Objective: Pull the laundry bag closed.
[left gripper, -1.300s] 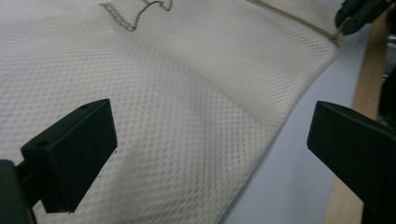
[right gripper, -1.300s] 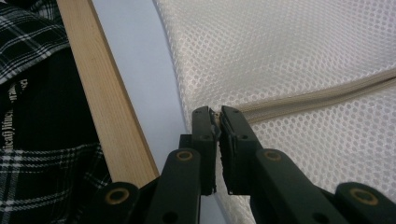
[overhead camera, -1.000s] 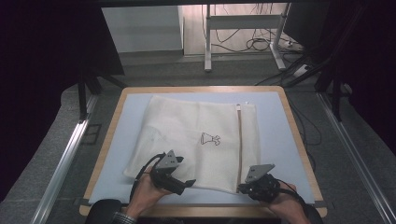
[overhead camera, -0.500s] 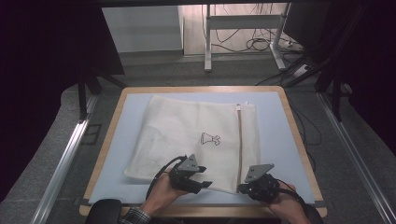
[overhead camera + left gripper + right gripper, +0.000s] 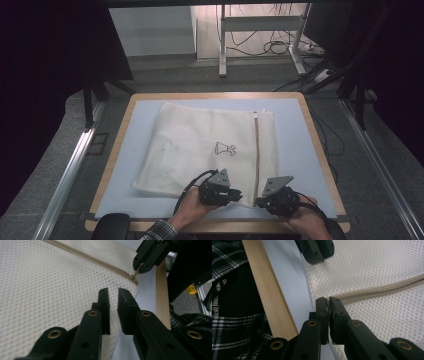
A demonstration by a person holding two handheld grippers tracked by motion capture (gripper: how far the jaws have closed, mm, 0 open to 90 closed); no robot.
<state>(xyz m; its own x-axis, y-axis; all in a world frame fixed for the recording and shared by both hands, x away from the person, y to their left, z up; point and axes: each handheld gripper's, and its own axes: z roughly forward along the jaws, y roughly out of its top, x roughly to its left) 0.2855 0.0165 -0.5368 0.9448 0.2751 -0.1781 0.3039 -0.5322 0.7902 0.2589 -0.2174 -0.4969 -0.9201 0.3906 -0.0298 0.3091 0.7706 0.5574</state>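
A white mesh bag [image 5: 200,145] lies flat on the pale blue mat [image 5: 291,145], with a beige zipper [image 5: 257,150] running from its far edge to its near edge. My right gripper [image 5: 327,300] is shut on the zipper's near end [image 5: 372,291] at the bag's front edge. In the high view this right gripper [image 5: 258,202] sits at the bag's near right corner. My left gripper [image 5: 113,291] hovers just over the mesh close beside it, open by a narrow gap with nothing between its fingers. From above, the left gripper [image 5: 238,194] points right toward the zipper.
The mat lies inside a wooden table rim [image 5: 320,150], which runs close behind both hands [image 5: 272,302]. A small black print [image 5: 225,149] marks the bag's middle. A plaid sleeve [image 5: 227,322] is at the front edge. Desk legs and cables [image 5: 280,47] stand beyond the table.
My left gripper has slid right along the bag's near edge, from the lower left part to just beside the right gripper. The right gripper has stayed on the zipper end.
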